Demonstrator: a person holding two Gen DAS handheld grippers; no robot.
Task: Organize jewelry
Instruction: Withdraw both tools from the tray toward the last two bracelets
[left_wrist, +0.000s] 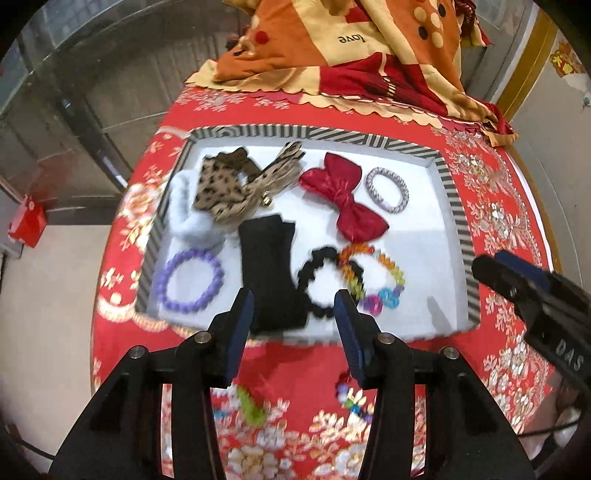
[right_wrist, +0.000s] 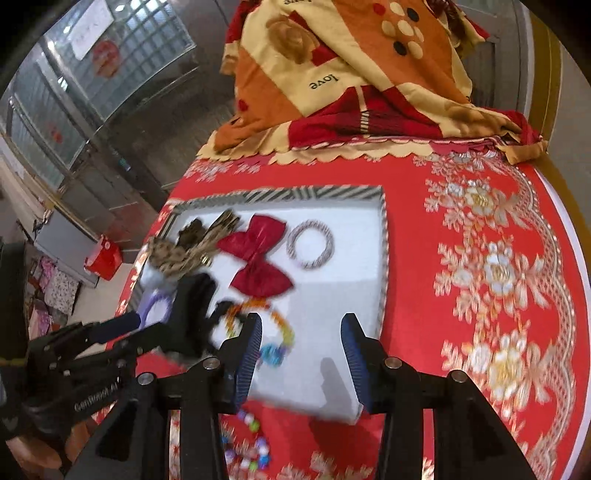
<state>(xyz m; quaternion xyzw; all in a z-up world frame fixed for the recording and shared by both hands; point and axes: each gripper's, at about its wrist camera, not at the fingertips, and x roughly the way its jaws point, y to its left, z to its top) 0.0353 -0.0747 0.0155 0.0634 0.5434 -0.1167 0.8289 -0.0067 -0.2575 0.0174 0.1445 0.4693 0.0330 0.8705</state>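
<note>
Tray: a shallow white tray (left_wrist: 448, 206) with a striped rim is lying on the red floral cloth, holding the jewelry and hair pieces.
Far row: a leopard-print bow (left_wrist: 229, 188), a red bow (left_wrist: 343, 199) and a silver spiral ring (left_wrist: 387, 189) are sitting side by side, left to right.
Near row: a purple bead bracelet (left_wrist: 192, 280), a black cloth piece (left_wrist: 271, 273), a black bead bracelet (left_wrist: 317, 284) and a multicoloured bead bracelet (left_wrist: 373, 277) are lying along the front; the last two are touching.
Left edge: a fluffy white piece (left_wrist: 188, 214) is resting beside the leopard bow.
Outside the tray: small coloured beads (left_wrist: 351, 400) are lying on the cloth just in front of it.
Left gripper (left_wrist: 293, 325): its jaws are standing apart with nothing between them, hovering over the tray's near edge.
Right gripper (right_wrist: 301, 354): its jaws are standing released, gripping nothing, over the bare right part of the tray.
Cloth: the red floral cloth (right_wrist: 480, 277) is covering the worktop.
Behind: a folded orange and red blanket (right_wrist: 351, 74) is lying at the far end.
</note>
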